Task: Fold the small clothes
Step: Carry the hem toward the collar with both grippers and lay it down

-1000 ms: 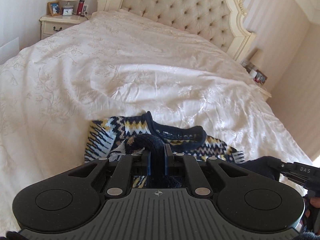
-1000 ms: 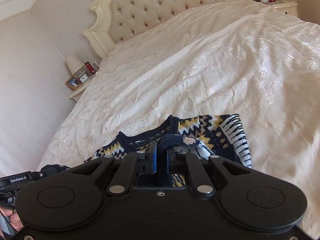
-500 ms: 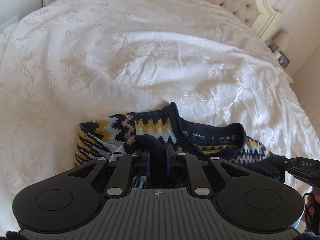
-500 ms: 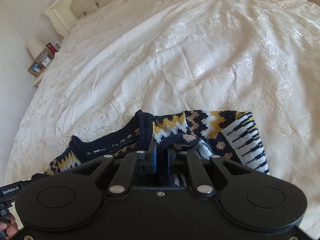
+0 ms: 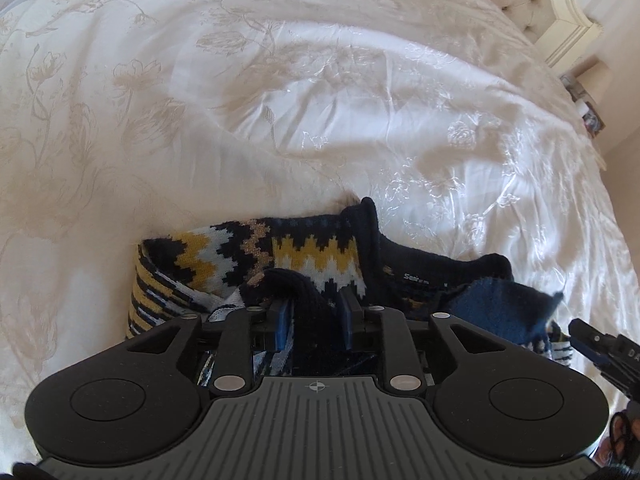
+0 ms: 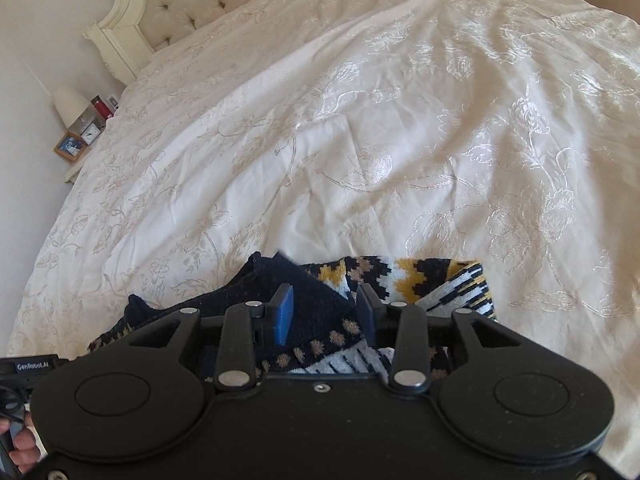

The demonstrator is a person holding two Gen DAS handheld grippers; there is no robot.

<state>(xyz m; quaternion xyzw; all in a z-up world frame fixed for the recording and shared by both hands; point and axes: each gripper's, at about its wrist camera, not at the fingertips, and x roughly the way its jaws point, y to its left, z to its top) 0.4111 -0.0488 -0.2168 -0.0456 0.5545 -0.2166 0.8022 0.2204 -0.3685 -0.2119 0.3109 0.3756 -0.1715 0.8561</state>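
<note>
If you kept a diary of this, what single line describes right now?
left tool: open, sweater hem between fingers | right tool: open over folded hem | sweater on bedspread

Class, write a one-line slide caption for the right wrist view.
Right gripper, jaws apart, over a navy, yellow and white patterned knit sweater on a cream embroidered bedspread.

1. Ahead of my left claw (image 5: 314, 310), past the sweater (image 5: 248, 248), I see the bedspread (image 5: 280, 100) lying bare and wide, only shallow wrinkles on it.
2. To that claw's right, the other claw's tip (image 5: 600, 344) sits near, crowding that side.
3. Ahead of my right claw (image 6: 326, 308), the bedspread (image 6: 360, 140) runs open up to the headboard (image 6: 192, 4).
4. Far left in the right view, a nightstand (image 6: 74, 168) with a lamp (image 6: 68, 104), clock and frame stands beside the bed.
</note>
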